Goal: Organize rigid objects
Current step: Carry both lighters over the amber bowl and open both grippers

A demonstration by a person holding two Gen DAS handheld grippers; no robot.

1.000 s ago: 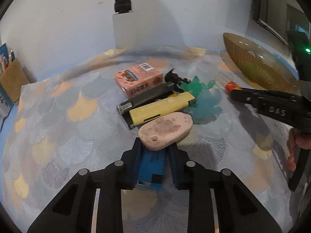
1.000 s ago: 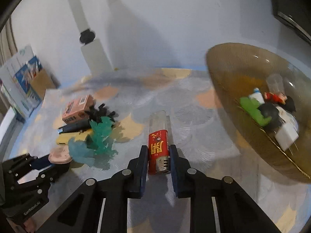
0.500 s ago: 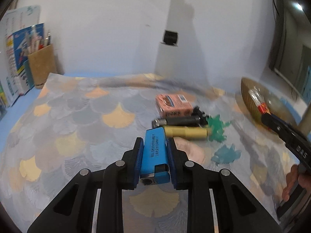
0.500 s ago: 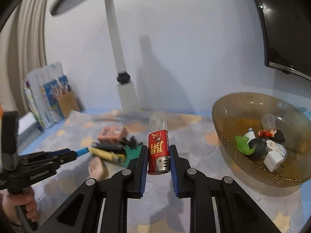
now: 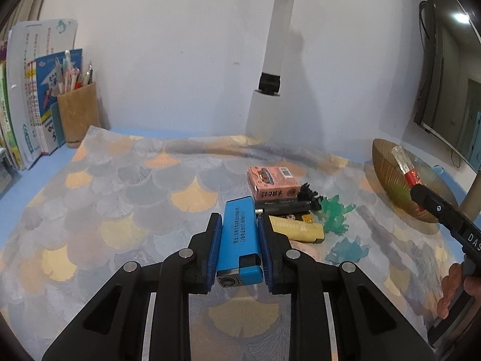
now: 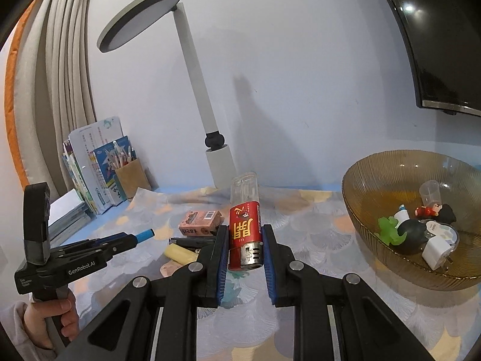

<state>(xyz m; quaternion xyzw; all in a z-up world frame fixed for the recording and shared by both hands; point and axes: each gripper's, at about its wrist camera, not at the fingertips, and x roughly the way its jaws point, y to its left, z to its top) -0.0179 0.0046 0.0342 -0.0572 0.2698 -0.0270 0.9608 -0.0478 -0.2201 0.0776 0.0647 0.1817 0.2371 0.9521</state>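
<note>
My left gripper (image 5: 238,219) is shut on a blue lighter (image 5: 239,240), held above the patterned cloth. My right gripper (image 6: 244,228) is shut on a red lighter (image 6: 245,231) with a clear end, also lifted off the table. In the left wrist view the right gripper (image 5: 416,188) shows at the right with the red lighter (image 5: 407,168) in front of the amber glass bowl (image 5: 387,165). The bowl (image 6: 375,180) holds several small toys and a white plug. On the cloth lie a pink box (image 5: 272,182), a black lighter (image 5: 282,206), a yellow lighter (image 5: 296,230) and green plastic leaves (image 5: 335,215).
A white desk lamp (image 6: 210,138) stands at the back by the wall. A pen cup (image 5: 78,112) and books (image 5: 27,96) sit at the back left. A dark screen (image 6: 436,45) hangs on the wall at right. A hand (image 6: 48,322) holds the left gripper's handle.
Both grippers rose from the cloth with their lighters and tilted up toward level, so the wall and lamp now fill more of each view. The blue lighter left the pile.
</note>
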